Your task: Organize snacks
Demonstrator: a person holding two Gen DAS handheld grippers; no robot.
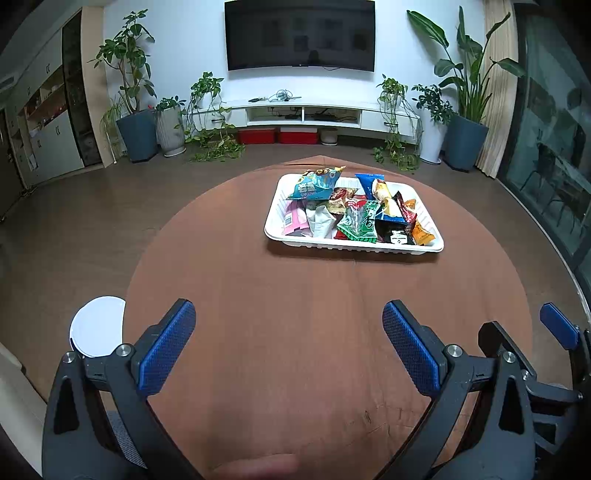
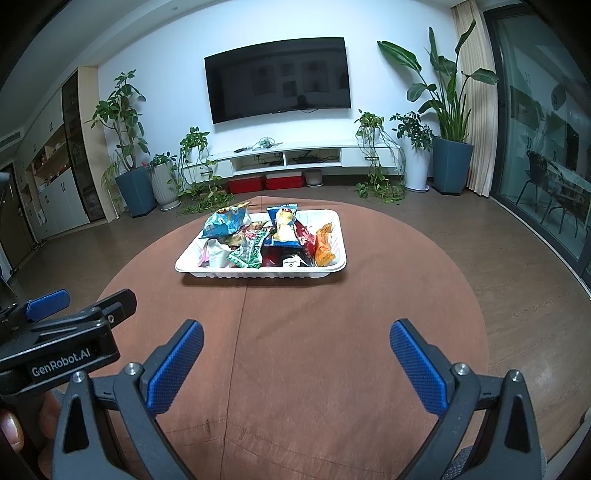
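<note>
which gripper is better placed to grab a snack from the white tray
Right, marginally. The white tray sits nearly straight ahead of the right gripper, but right of centre for the left gripper. Both are open and empty.

1 tray (image 1: 275,225), 2 grippers (image 1: 288,332), 1 TV (image 1: 299,35)

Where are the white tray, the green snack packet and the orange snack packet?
white tray (image 2: 258,273): right wrist view, on its near front wall.
green snack packet (image 2: 248,254): right wrist view, middle of the wrapper.
orange snack packet (image 2: 324,248): right wrist view, middle of the wrapper, at the tray's right end.
</note>
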